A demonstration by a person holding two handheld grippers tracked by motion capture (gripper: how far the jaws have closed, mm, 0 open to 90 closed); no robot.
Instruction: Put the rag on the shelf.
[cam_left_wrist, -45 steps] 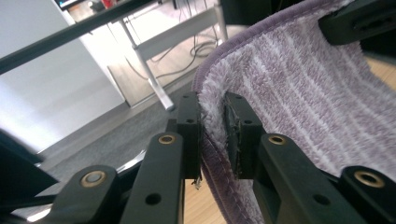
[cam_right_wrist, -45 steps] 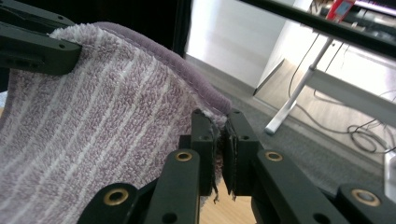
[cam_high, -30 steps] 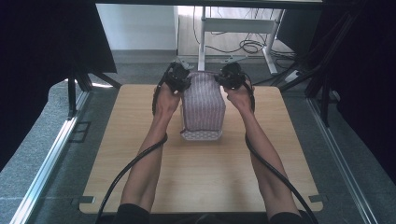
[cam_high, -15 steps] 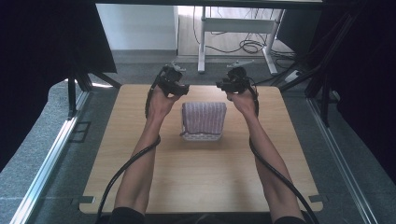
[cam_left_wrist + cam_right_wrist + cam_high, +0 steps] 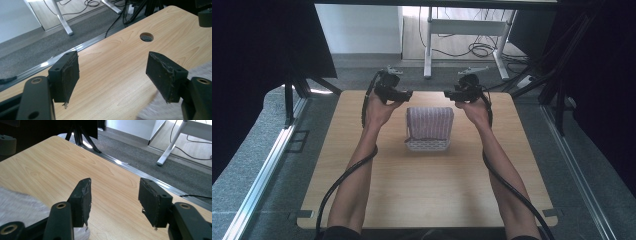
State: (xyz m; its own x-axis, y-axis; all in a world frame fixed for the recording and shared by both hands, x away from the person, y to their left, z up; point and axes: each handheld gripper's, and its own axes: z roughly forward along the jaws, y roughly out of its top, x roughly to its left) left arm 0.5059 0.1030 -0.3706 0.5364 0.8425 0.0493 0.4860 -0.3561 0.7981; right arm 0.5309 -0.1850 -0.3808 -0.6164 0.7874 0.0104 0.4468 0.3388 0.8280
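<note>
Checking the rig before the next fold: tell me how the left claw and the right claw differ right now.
The left claw hangs off the folded cloth's far-left corner and points right; the right claw hangs off its far-right corner and points left. The left claw's jaws stand wider apart than the right's. Both are open, hold nothing and are clear of the cloth.

Each black tool [image 5: 407, 93] [image 5: 451, 93] has square, worn, frayed pads [image 5: 68, 75] with screw holes; black cables [image 5: 339, 180] trail behind; forearms bare.
</note>
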